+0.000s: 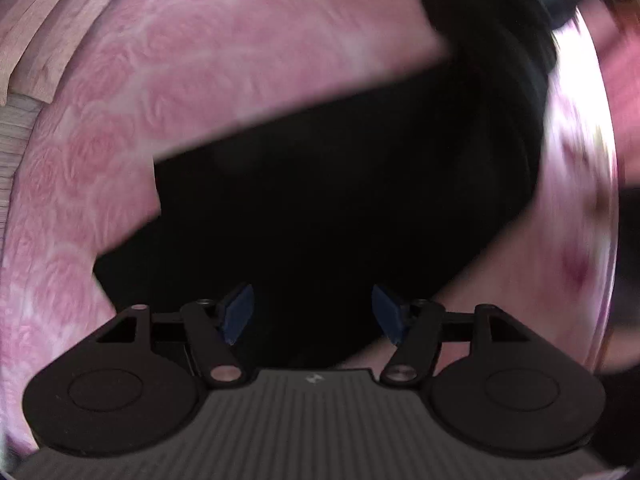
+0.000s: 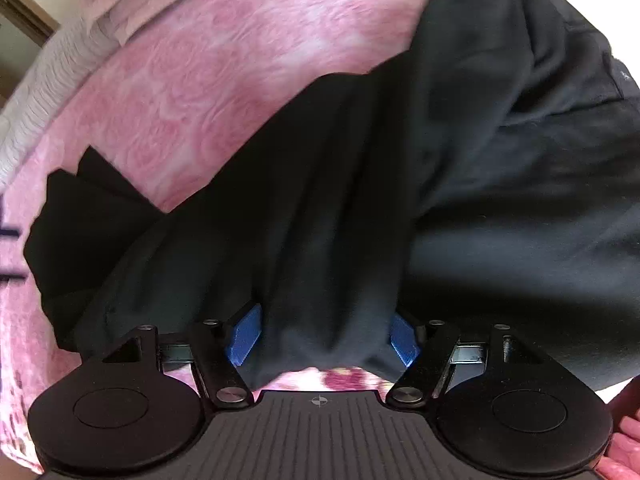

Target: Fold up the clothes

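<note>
Two claws (image 1: 313, 314) (image 2: 325, 334), one black garment (image 2: 400, 168).

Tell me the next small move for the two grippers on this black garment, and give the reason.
Probably lift both grippers clear and look for the next edge to fold. The left gripper stands open above the black garment, nothing pinched. The right gripper is also open, with cloth loose between its blue fingers. The garment lies bunched on the pink blanket, so a fold still seems due.

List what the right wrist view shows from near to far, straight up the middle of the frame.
Right gripper with blue fingertips → bunched edge of black garment, lying between the open jaws → pink rose-patterned blanket.
</note>
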Demonstrator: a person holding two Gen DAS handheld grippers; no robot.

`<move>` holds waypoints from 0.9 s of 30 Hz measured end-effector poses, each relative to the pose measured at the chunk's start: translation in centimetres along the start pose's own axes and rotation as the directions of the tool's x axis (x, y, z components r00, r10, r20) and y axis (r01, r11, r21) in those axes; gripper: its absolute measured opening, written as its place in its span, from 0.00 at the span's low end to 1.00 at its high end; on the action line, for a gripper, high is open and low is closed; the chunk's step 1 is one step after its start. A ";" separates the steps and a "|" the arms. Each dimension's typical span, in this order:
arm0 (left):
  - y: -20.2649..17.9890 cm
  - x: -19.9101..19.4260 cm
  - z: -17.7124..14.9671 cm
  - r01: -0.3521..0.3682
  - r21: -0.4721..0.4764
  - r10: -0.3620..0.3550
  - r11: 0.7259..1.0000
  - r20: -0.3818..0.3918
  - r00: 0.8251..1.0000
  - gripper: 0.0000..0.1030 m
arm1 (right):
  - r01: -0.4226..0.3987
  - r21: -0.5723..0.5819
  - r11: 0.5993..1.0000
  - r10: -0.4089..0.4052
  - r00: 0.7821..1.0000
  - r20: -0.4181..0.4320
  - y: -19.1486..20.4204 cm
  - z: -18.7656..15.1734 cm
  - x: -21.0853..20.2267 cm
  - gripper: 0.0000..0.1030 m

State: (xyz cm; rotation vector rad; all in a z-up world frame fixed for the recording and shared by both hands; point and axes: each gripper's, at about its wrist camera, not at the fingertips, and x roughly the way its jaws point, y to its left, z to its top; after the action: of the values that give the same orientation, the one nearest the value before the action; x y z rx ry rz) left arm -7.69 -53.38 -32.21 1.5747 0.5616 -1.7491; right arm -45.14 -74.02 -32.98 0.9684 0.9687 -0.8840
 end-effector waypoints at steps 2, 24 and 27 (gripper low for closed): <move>-1.6 0.8 -2.3 -0.033 0.097 0.031 0.995 0.016 0.999 0.61 | 0.004 0.021 1.000 -0.004 1.000 0.000 1.6 -0.2 -1.1 0.11; 14.2 -3.9 -2.9 -0.273 -0.534 0.390 0.800 0.118 0.913 0.36 | -0.303 0.079 0.950 0.264 0.910 0.321 7.7 24.5 -4.4 0.12; 10.1 -2.2 -1.8 -0.208 -0.450 0.309 0.869 0.164 0.937 0.59 | -0.264 0.037 0.964 0.240 0.921 0.308 7.3 22.5 -3.6 0.54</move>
State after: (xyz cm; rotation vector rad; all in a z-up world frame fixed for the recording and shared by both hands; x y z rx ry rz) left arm 1.02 -58.28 -28.92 1.0672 0.5431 -1.4554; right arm -33.90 -92.10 -22.13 0.9655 0.5378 -0.8258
